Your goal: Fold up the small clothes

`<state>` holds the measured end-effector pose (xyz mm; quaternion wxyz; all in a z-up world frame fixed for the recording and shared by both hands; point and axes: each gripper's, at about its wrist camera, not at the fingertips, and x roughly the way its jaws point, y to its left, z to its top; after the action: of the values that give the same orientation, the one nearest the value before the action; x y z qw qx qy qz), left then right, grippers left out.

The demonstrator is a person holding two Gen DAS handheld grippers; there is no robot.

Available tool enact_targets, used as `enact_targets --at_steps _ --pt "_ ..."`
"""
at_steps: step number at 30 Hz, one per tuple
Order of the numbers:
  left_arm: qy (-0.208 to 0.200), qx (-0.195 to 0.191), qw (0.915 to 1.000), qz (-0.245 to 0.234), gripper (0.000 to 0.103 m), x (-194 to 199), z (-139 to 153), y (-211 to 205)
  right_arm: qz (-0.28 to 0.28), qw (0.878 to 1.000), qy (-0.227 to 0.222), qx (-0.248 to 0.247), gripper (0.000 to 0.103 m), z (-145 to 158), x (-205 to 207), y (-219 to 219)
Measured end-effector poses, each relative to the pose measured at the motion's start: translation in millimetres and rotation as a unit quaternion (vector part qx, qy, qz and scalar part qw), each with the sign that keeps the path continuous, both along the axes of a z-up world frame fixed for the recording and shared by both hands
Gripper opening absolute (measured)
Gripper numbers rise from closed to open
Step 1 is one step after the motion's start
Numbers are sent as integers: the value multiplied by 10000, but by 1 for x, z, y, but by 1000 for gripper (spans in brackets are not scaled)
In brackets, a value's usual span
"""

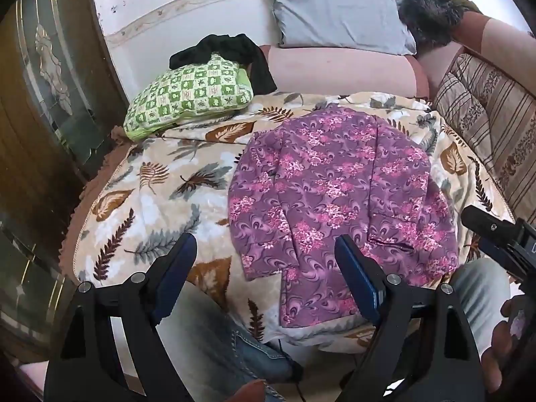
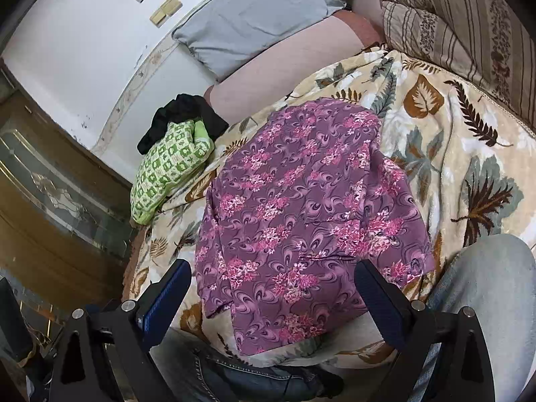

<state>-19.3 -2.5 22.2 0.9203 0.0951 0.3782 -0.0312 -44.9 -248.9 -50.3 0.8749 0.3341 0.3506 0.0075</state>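
Observation:
A purple garment with pink flowers (image 1: 338, 187) lies flat on a leaf-print blanket (image 1: 157, 184), with its sides folded in. It also shows in the right wrist view (image 2: 301, 211). My left gripper (image 1: 264, 251) is open and empty, held above the garment's near left edge. My right gripper (image 2: 273, 281) is open and empty, above the garment's near edge. The right gripper's body shows at the right edge of the left wrist view (image 1: 502, 234).
A folded green checked cloth (image 1: 191, 97) with a black garment (image 1: 227, 50) behind it lies at the blanket's far left. A grey pillow (image 1: 338, 13) and striped cushion (image 1: 489, 114) line the back. The person's jeans-clad legs (image 2: 482, 301) are at the near edge. A wooden cabinet (image 1: 40, 117) stands left.

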Motion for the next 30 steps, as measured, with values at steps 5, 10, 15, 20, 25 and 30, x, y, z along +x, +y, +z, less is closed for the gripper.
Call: enact_targets --at_steps 5,10,15,20,25,30 --pt "48 172 9998 -92 85 3 1 -13 -9 9998 -103 176 97 0 -3 -7" --pt "62 207 9998 -38 85 1 6 -22 -2 9991 -111 420 97 -2 0 -15" --pt "47 143 9998 -141 85 3 13 -40 71 9992 -288 284 97 8 -4 -22" --pt "47 164 9993 -336 85 9 13 -55 -32 9987 -348 381 97 9 -6 -37" --pt "61 70 9991 -415 85 18 3 -55 -91 9989 -272 381 97 0 -5 -45" --pt "188 23 9986 -486 85 33 -16 -47 22 9998 -125 132 97 -7 4 -36"
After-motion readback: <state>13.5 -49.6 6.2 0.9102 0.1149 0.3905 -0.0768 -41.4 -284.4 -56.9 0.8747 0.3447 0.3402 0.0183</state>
